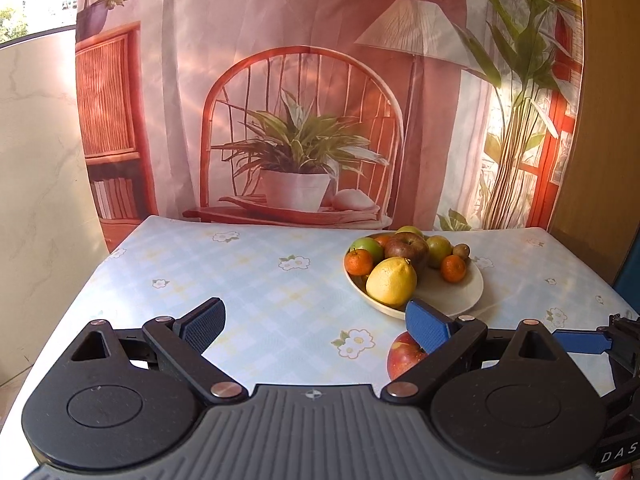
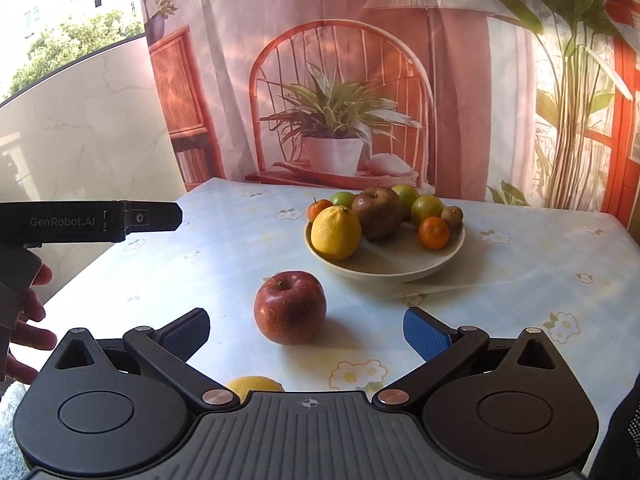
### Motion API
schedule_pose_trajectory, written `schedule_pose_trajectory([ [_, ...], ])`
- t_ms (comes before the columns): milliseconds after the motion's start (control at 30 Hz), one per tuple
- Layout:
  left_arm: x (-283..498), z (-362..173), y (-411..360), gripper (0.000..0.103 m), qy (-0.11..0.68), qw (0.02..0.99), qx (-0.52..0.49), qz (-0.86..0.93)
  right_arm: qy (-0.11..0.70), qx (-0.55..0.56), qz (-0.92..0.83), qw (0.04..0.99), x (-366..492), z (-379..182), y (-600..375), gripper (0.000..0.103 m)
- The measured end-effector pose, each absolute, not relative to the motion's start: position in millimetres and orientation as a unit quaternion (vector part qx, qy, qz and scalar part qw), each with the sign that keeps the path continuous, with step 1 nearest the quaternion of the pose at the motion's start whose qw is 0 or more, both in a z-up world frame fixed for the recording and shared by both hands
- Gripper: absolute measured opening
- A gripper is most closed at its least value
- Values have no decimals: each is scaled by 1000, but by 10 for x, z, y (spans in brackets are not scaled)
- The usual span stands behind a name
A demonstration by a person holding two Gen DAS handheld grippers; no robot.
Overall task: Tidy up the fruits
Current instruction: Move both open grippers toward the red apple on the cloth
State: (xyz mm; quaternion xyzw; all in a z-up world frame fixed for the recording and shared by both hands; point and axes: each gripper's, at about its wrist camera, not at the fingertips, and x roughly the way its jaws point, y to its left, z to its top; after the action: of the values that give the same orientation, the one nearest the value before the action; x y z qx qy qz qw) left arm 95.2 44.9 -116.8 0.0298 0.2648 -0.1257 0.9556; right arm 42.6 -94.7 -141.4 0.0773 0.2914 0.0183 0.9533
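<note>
Right wrist view: the right gripper [image 2: 306, 330] hangs with jaws wide apart, lined up on the red apple [image 2: 290, 307] sitting loose on the table [image 2: 520, 272] before the fruit bowl [image 2: 400, 266], likely next in. Left gripper [image 1: 316, 326] gapes empty too, clear.

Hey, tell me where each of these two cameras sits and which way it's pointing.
Left wrist: on the left tool, looking forward across the table at the bowl; its own open fingers show, plus the right tool at the right edge.
Right wrist: on the right tool, facing the red apple and bowl; its open fingers show, plus the left tool and a hand.
Shared: bowl, red apple, table, backdrop.
</note>
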Motion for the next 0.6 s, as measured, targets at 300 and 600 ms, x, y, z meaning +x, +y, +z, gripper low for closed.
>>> schedule_pose_trajectory([
  [300, 969, -1282, 598, 98, 309, 945, -6, -107, 324, 38, 37, 944, 441, -1463, -697, 102],
  [600, 1110, -1296, 644, 98, 322, 941, -16, -104, 328, 56, 17, 943, 709, -1411, -944, 102],
])
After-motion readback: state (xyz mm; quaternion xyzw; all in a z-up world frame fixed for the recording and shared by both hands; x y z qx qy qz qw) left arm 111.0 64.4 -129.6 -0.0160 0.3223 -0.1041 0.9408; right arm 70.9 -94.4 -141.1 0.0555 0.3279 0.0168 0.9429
